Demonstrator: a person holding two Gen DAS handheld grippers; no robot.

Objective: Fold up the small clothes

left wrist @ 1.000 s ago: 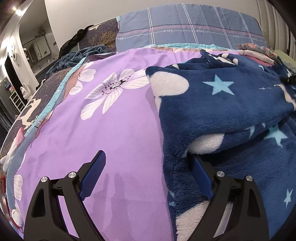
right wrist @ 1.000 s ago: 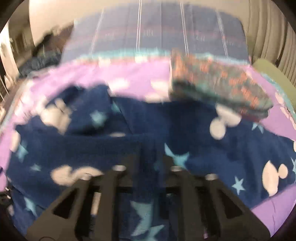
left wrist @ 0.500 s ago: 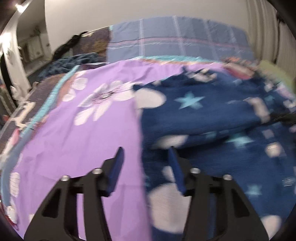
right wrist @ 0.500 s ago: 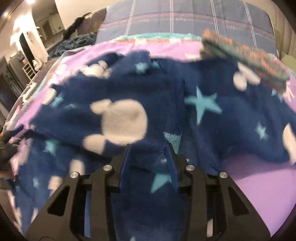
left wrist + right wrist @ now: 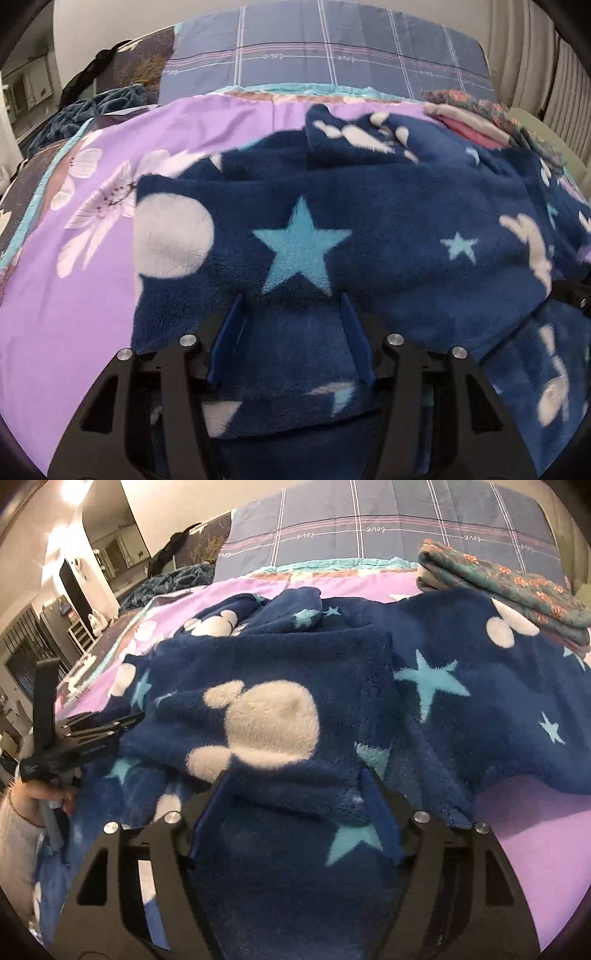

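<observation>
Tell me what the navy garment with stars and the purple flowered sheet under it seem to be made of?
The navy star-print garment looks like plush fleece: fuzzy, matte pile with soft, thick edges at its folds. The purple flowered sheet looks like a thin, smooth woven fabric, perhaps cotton or polyester, lying flat with a faint sheen.

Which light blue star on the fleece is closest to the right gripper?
The star just inside the right gripper's right finger; the bigger star and the small ones lie farther up the fleece.

I see a navy fleece garment (image 5: 369, 206) with light-blue stars and white mouse heads on a lilac sheet (image 5: 74, 314) with white flowers. At twelve o'clock, a grey-blue plaid pillow (image 5: 325, 48); at two, teal-and-orange patterned folded cloth (image 5: 517, 579).
</observation>
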